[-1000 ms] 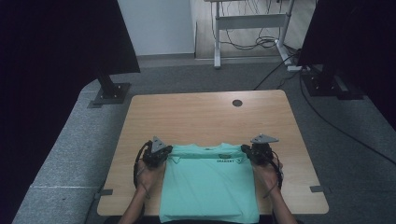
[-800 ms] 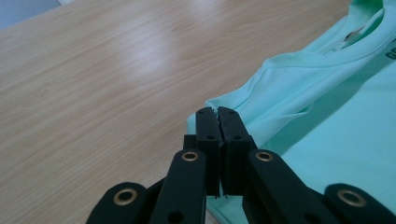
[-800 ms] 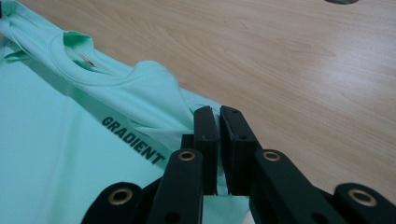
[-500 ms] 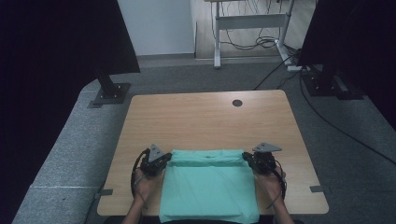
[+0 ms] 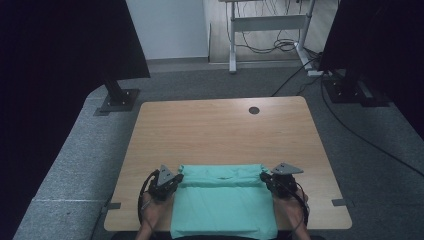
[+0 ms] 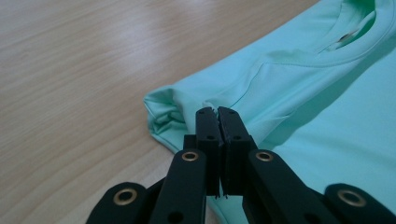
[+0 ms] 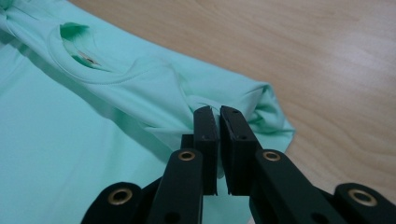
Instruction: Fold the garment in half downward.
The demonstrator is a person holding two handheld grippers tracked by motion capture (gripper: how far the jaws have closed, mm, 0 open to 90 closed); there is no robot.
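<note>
Your left claw (image 6: 215, 113) is pressed together, pinching the left corner of the folded mint-green cotton T-shirt (image 5: 224, 202); your right claw (image 7: 218, 112) pinches the opposite corner likewise. The shirt lies flat between them at the near edge of the light wooden table (image 5: 215, 130), its collar facing away from you.

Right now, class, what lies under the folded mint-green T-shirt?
The wooden table lies under the mint-green T-shirt, whose near edge hangs over the table's front. Whatever sits beneath or inside the folded layers is covered.
</note>
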